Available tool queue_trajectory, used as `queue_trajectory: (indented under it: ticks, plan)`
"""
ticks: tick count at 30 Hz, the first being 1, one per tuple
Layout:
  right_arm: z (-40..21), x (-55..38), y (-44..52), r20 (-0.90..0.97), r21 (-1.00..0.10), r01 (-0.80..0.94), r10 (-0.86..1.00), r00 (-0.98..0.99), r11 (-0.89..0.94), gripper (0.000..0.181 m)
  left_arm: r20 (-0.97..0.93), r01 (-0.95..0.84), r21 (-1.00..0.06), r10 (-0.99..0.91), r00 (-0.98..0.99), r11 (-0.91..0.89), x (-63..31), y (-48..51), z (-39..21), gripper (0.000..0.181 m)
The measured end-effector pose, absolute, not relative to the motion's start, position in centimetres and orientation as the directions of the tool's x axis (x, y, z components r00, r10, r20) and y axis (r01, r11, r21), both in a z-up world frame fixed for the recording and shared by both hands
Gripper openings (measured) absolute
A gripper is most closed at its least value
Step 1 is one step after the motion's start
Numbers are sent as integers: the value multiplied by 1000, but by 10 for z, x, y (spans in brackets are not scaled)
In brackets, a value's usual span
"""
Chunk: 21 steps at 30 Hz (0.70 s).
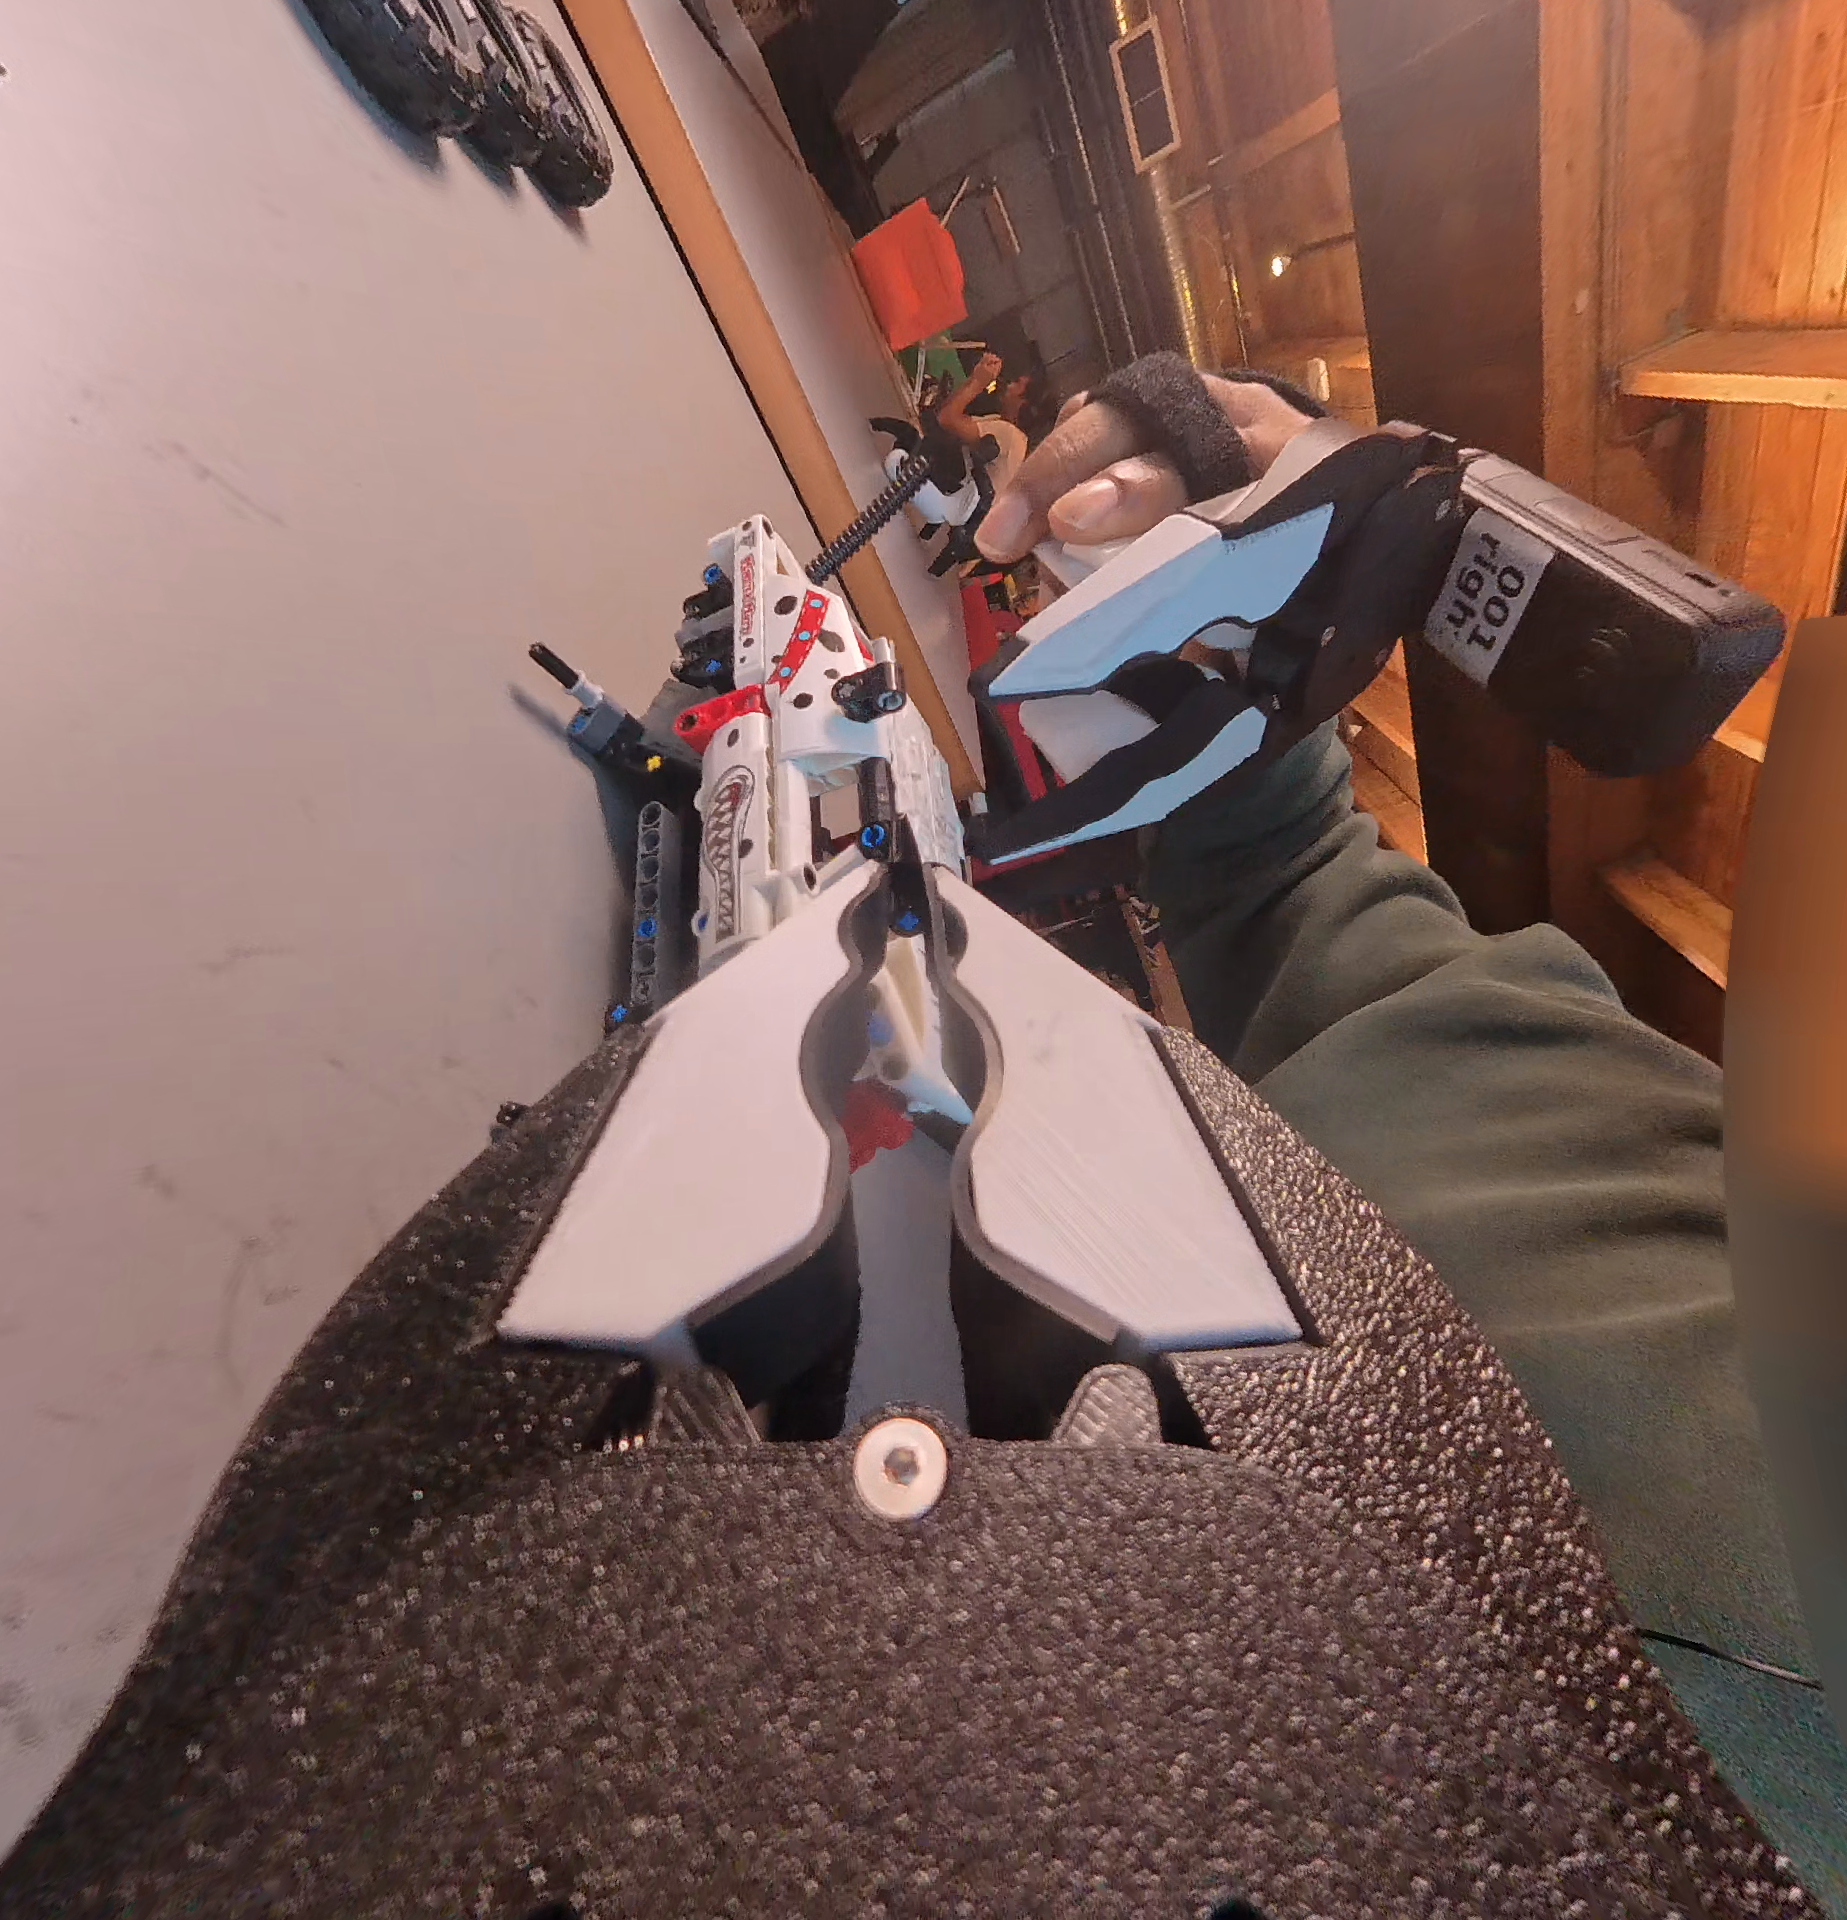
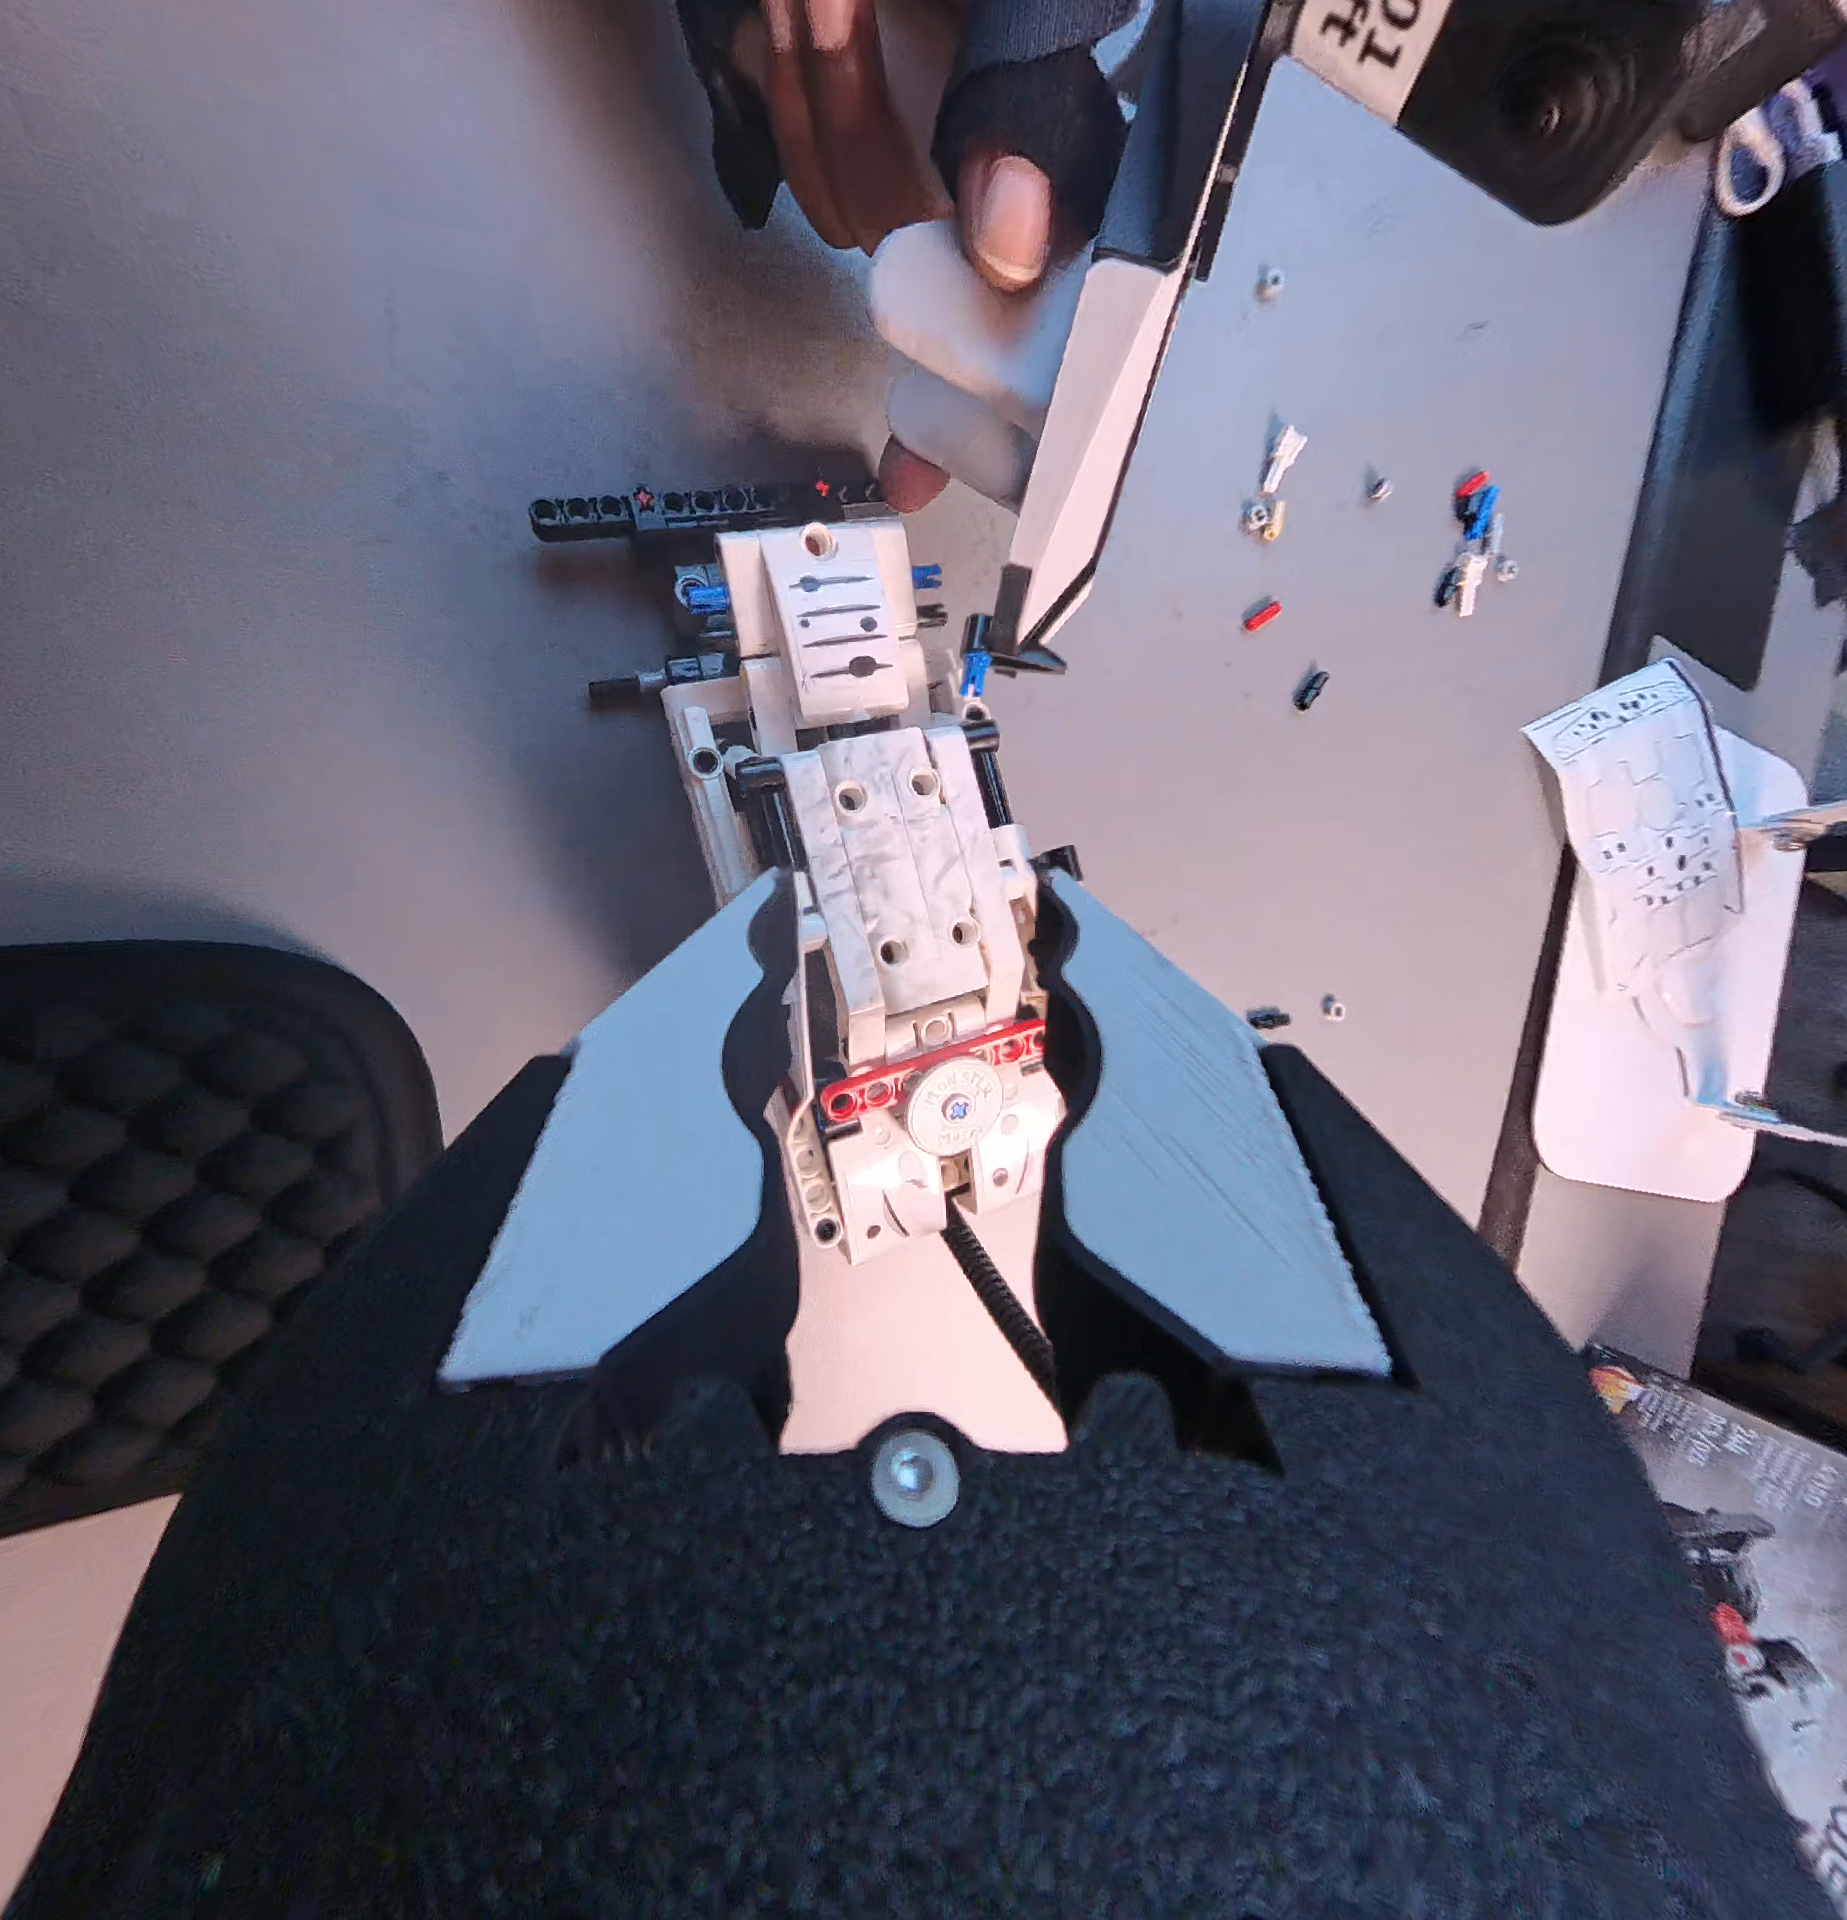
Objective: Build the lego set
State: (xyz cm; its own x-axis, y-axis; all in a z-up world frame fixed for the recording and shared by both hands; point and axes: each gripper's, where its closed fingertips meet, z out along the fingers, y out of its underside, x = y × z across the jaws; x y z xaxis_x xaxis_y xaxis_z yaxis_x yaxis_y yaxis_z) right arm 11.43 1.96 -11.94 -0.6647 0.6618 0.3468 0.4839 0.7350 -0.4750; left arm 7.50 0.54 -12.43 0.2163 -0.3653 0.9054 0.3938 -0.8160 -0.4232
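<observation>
The white spotted lego model (image 1: 784,727) lies on the grey table (image 1: 275,623). My left gripper (image 1: 903,883) is shut on a black pin with blue ends (image 1: 883,805) at the model's side. In the right wrist view the model (image 2: 877,894) runs lengthwise between my right gripper's fingers (image 2: 1158,1091), which press on its sides; its red beam (image 2: 867,1093), round disc and black spring (image 2: 1002,1288) sit deep in the jaws. My right gripper (image 2: 914,894) is shut on the model. The left gripper (image 2: 1023,644) comes in from above, touching the blue pin (image 2: 976,665).
Black tyres (image 1: 483,94) lie at the far left. Small loose parts (image 2: 1470,540) are scattered on the table to the right. A sticker sheet (image 2: 1646,831) and a printed booklet (image 2: 1750,1538) lie at the right edge. A black padded object (image 2: 171,1195) sits at the left. Some 5 cm of space lies between my two pairs of fingers. The black padded object (image 2: 171,1195) lies some 15 cm from my right tips, 20 cm from my left tips.
</observation>
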Motion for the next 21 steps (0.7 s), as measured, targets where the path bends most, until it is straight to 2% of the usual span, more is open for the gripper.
queue_trajectory:
  ticks: [7, 9, 12, 15, 21]
  plan:
    - [-124, 116, 22, 218, -352, 517, 606, -765, 780, 65, 923, 394, -384, -330, 200, -835, 84, 4, -125, 5]
    - [-126, 118, 22, 177, -308, 528, 593, -786, 791, 76, 926, 386, -375, -319, 202, -843, 87, 3, -126, 5]
    - [-118, 116, 23, 155, -331, 527, 596, -788, 783, 77, 924, 381, -376, -307, 229, -845, 90, 3, -130, 5]
    - [-129, 119, 25, 137, -275, 520, 568, -811, 809, 79, 930, 389, -358, -287, 228, -849, 91, 3, -132, 5]
    - [-150, 115, 24, 114, -246, 520, 557, -823, 818, 82, 951, 431, -306, -251, 182, -848, 91, 1, -129, 5]
